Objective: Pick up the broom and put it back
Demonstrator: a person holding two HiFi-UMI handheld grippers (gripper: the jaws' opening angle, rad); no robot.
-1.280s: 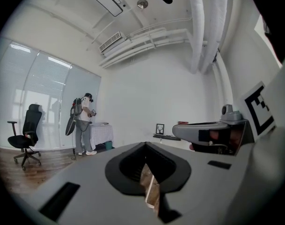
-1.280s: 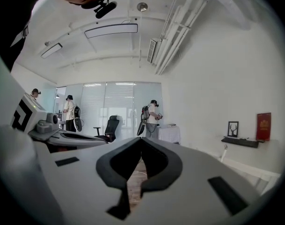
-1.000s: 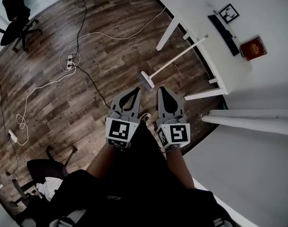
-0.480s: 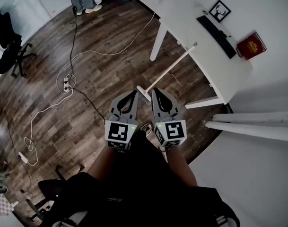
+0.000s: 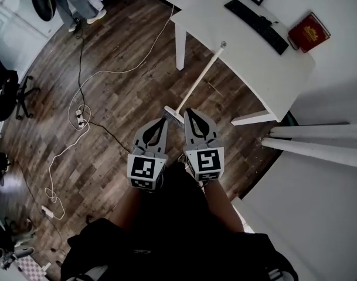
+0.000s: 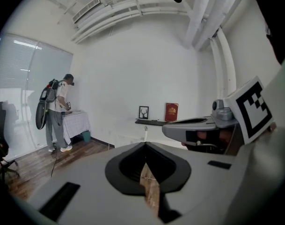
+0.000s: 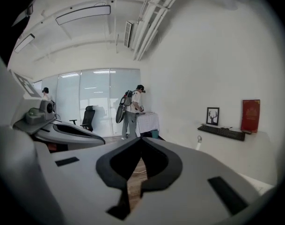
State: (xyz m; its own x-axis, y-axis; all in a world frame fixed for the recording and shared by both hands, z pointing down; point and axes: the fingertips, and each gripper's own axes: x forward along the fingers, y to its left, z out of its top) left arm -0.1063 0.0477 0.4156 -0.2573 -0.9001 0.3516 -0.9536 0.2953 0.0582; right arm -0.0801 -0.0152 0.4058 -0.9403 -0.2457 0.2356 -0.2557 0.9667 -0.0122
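Step in hand, as we judge it, is the reach for the broom (image 5: 199, 81); nothing is picked up yet. Left gripper (image 5: 164, 123) and right gripper (image 5: 190, 113) sit side by side in front of us, both pointing at it. The left fingers (image 6: 86, 172) are closed tip to tip with nothing between them, and so are the right fingers (image 7: 203, 172). The broom stands on the wood floor (image 5: 119, 98) with its brush head (image 5: 173, 115) just beside the tips of both grippers in the head view; we cannot tell how far above it they are. Its long axis runs from that head at lower left up to the handle end (image 5: 223, 44) at upper right, so the brush end points at us and the handle points away. It is tilted and looks to lean on the edge of the white tabletop (image 5: 248, 45), though we cannot confirm contact there. To do this well we would open one set of fingers wide before closing in, then come at the handle square to its long axis, a little above the brush head where it is bare. We would close fully before lifting. The other gripper should take the handle higher up so the long stick does not swing into the tabletop edge or slide off it. The thin round handle may twist in the fingers, so we would keep the grip firm.
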